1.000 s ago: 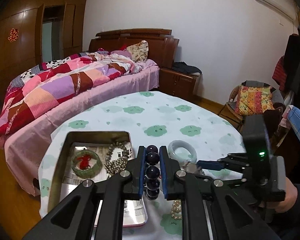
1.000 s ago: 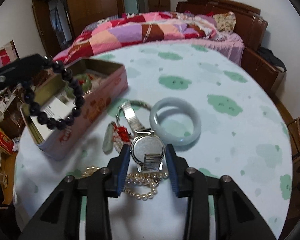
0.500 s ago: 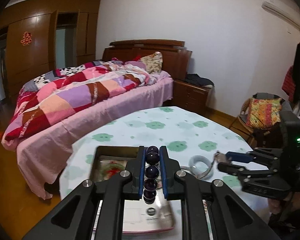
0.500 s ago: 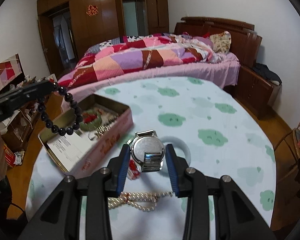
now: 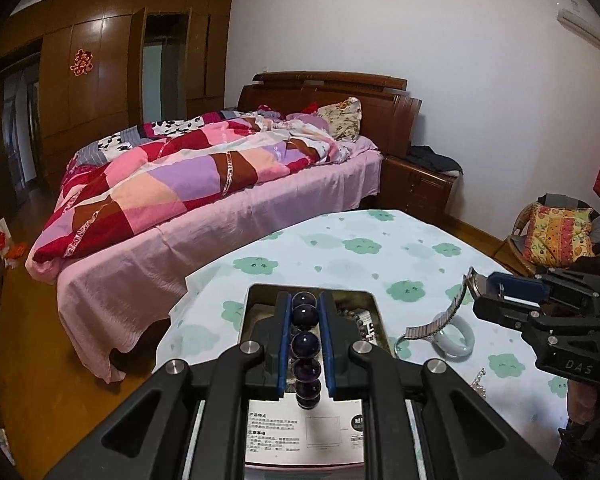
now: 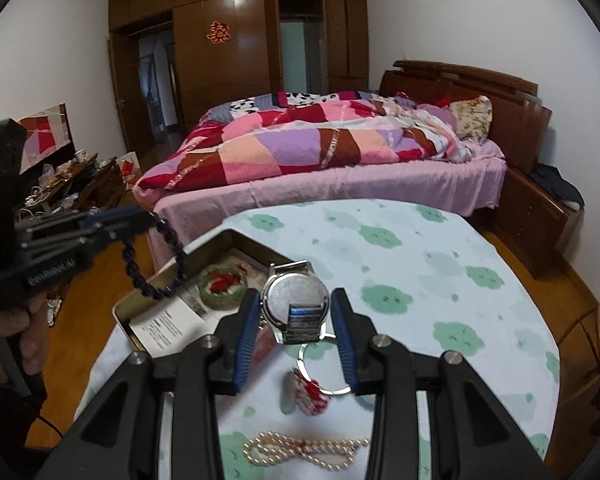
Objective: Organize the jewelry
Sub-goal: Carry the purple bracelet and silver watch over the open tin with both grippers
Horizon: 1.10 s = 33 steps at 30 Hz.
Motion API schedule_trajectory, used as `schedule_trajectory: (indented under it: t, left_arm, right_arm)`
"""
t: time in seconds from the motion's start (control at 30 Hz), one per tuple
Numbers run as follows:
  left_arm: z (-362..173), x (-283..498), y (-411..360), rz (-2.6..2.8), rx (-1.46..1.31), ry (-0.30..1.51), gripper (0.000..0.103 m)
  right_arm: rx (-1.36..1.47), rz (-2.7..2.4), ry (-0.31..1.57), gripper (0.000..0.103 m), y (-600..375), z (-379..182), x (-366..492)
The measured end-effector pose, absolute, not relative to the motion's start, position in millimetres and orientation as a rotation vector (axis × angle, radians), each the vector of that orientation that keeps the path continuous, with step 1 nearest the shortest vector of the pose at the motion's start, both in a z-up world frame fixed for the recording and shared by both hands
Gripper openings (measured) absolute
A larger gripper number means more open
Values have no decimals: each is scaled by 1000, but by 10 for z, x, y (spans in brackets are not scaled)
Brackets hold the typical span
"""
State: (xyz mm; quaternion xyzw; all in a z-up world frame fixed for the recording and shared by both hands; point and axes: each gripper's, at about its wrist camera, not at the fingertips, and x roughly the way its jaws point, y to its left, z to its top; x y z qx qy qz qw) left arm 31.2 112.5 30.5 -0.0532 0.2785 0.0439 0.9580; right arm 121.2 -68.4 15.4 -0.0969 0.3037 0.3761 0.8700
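With the left gripper (image 5: 304, 344) clenched on the dark bead bracelet (image 5: 306, 340) and the right gripper (image 6: 296, 320) grasping the wristwatch (image 6: 294, 300), each should be lowered well inside the tin (image 6: 148, 292) before the fingers let go.

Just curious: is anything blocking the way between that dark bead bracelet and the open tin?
Nothing visible does. The dark bead bracelet hangs from the left tongs over the open tin, whose lid is off.

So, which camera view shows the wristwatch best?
The right wrist view: the wristwatch fills the middle, its case back facing the lens, clamped by the right gripper. The left wrist view shows only its metal strap hanging, seen from the side.
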Motion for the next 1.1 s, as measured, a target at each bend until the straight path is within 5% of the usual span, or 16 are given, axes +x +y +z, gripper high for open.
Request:
schedule_trajectory:
  t: [1.1]
  left_arm:
    - [-157, 544, 1326, 137, -132, 691, 13]
  right_arm:
    - [-268, 867, 705, 38, -11, -286, 1188]
